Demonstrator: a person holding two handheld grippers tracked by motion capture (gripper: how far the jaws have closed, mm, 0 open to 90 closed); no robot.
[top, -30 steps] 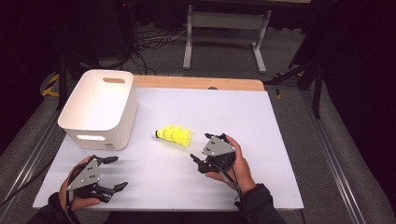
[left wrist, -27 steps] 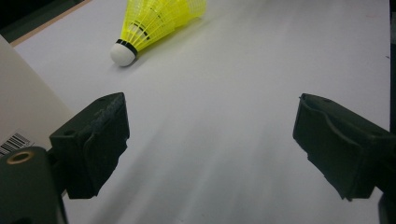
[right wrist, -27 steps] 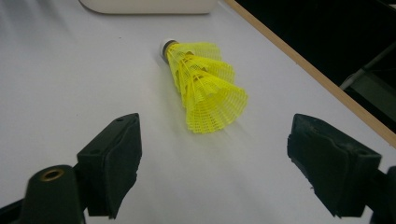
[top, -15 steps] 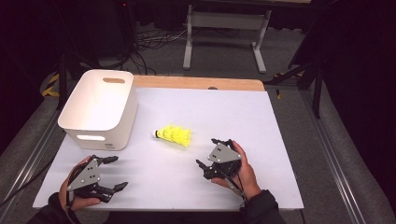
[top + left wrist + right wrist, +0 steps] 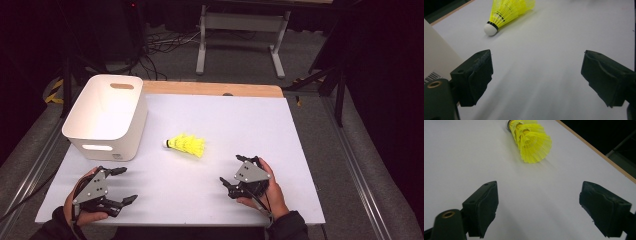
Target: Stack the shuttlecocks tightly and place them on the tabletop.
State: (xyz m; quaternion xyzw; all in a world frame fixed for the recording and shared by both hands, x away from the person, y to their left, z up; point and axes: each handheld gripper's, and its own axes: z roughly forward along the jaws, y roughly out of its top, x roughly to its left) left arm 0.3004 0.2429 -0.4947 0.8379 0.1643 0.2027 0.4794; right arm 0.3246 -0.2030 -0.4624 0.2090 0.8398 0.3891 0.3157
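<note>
— where's the shuttlecock [image 5: 186, 145]?
— lying mid-desk [image 5: 240, 125], just right of the white bin [image 5: 107, 117].
— and the grippers?
— left gripper [image 5: 120, 186] and right gripper [image 5: 231, 171] both spread wide, grasping nothing, near the front edge.

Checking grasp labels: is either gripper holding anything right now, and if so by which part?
Nothing is held. The left gripper and right gripper are both open over the table, and the yellow shuttlecock lies apart from both.

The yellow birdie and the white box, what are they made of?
The shuttlecock looks like plastic: its bright yellow skirt is a moulded open lattice, not feathers. Its white rounded tip looks smooth, maybe foam or rubber; hard to tell. The white bin seems matte moulded plastic, with rounded corners and a cut-out handle slot.
</note>
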